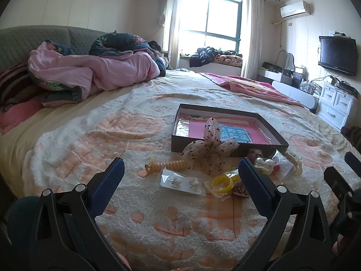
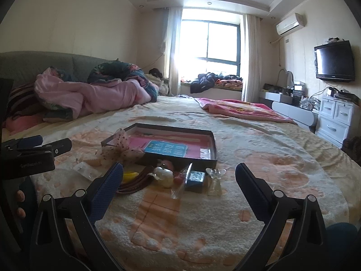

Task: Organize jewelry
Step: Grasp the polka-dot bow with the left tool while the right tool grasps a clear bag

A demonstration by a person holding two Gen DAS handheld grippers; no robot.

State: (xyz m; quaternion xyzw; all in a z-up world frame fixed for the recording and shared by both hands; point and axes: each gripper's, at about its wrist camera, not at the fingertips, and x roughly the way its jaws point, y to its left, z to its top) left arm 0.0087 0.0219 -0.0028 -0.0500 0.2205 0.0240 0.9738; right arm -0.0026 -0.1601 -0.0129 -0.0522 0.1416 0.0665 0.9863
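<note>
I hold both tongs low over the bed (image 1: 67, 124), which is covered by a nubbly cream and peach blanket (image 1: 158, 225). The left tongs (image 1: 181, 169) are spread wide with nothing between the blue pads, and the right tongs (image 2: 179, 174) are spread just as wide and empty too.

The jewelry lies in a loose heap on the blanket, just on the near side of a shallow dark box (image 1: 227, 145). The box sits open toward the middle of the bed, with a pink lining and a blue card (image 1: 233, 134) lying inside it. A big sheer bow (image 1: 211, 149) with dark specks leans against the box's near wall, one loop rising above the rim. Left of the bow lies an orange spiral hair tie (image 1: 167, 164). Nearer to me is a clear packet of earrings (image 1: 181, 181), and just right of it a yellow bangle (image 1: 222, 183) in a plastic wrap. Further right, partly behind my left tongs' right pad, I see a cluster of pearly beads (image 1: 265, 163) and a pale claw clip (image 1: 295, 162).

From the right wrist view the heap also shows a brown strap (image 2: 135, 180), a small blue box (image 2: 195, 178) and a clear comb-like clip (image 2: 214, 178), all close together.

A rumpled pink quilt (image 1: 90, 72) lies at the far left of the bed.
</note>
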